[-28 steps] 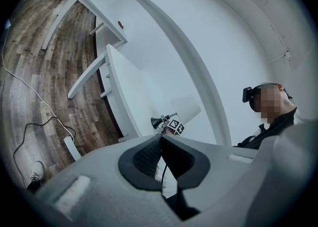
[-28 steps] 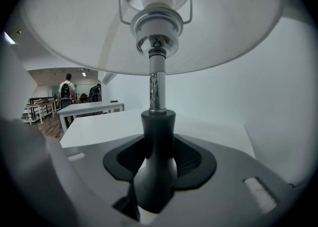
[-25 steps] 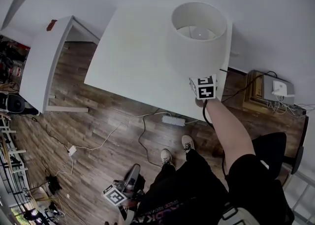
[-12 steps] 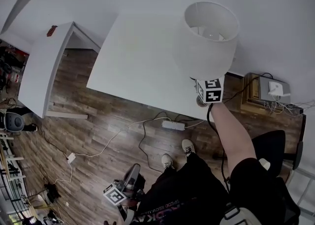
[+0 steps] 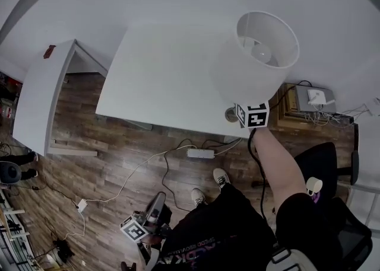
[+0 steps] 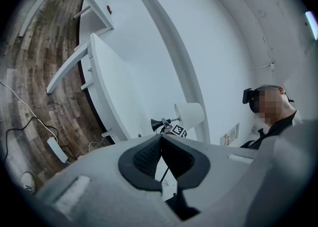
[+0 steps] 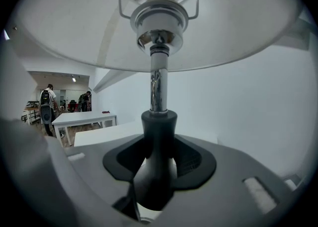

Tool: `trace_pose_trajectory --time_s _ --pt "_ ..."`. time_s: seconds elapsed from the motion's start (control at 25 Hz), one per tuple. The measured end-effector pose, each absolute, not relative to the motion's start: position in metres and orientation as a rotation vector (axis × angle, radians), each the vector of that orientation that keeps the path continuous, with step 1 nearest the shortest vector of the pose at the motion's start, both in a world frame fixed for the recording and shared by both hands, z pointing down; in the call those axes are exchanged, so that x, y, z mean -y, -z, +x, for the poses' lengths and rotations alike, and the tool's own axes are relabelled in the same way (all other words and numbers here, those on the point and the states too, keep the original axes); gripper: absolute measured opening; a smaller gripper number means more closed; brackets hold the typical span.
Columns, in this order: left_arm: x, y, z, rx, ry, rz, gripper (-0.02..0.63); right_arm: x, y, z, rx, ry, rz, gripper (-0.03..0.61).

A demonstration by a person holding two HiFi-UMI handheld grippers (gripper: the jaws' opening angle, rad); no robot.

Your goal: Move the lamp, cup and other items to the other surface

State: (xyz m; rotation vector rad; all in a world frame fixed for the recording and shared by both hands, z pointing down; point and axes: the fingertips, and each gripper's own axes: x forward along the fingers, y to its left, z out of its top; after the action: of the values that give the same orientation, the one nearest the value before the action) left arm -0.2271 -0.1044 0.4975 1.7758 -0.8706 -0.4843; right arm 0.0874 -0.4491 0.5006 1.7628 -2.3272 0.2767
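A lamp [image 5: 256,56] with a white shade, chrome stem and dark neck is at the right front edge of the long white table [image 5: 154,74]. My right gripper [image 5: 240,114] is shut on its dark neck [image 7: 158,136], just below the chrome stem, with the shade [image 7: 159,22] overhead. The base is mostly hidden, so I cannot tell whether it rests on the table. The lamp's cord [image 5: 256,157] hangs along the arm. My left gripper [image 5: 155,207] hangs low by the person's legs, shut with nothing in it [image 6: 160,139]. From there the lamp [image 6: 189,115] shows far off.
A second white table [image 5: 41,98] stands to the left with a small reddish item [image 5: 48,51] on it. A power strip [image 5: 200,153] and cables lie on the wood floor. A wooden box with a white device [image 5: 314,96] and a black chair [image 5: 326,163] are at the right.
The lamp and the right gripper have shifted to the right along the table's front edge and the shade leans more to the right. The left gripper has stayed low.
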Motion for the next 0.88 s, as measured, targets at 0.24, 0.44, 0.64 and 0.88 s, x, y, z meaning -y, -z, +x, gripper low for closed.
trace_pose_trajectory --time_s 0.24,0.44,0.64,0.88 --pt "0.104 -0.494 -0.219 0.767 0.447 1.837 -0.005 0.415 -0.482 0.118 2.282 -0.283 1.848 0.16" --pt "0.109 -0.493 -0.212 0.68 0.443 1.844 -0.005 0.391 -0.461 0.154 2.209 -0.246 1.943 0.16" --pt "0.108 -0.489 -0.206 0.611 0.432 1.875 -0.005 0.36 -0.437 0.196 2.127 -0.212 2.062 0.16" --pt "0.108 -0.487 -0.193 0.501 0.399 1.912 -0.005 0.312 -0.414 0.248 2.013 -0.214 2.206 0.16"
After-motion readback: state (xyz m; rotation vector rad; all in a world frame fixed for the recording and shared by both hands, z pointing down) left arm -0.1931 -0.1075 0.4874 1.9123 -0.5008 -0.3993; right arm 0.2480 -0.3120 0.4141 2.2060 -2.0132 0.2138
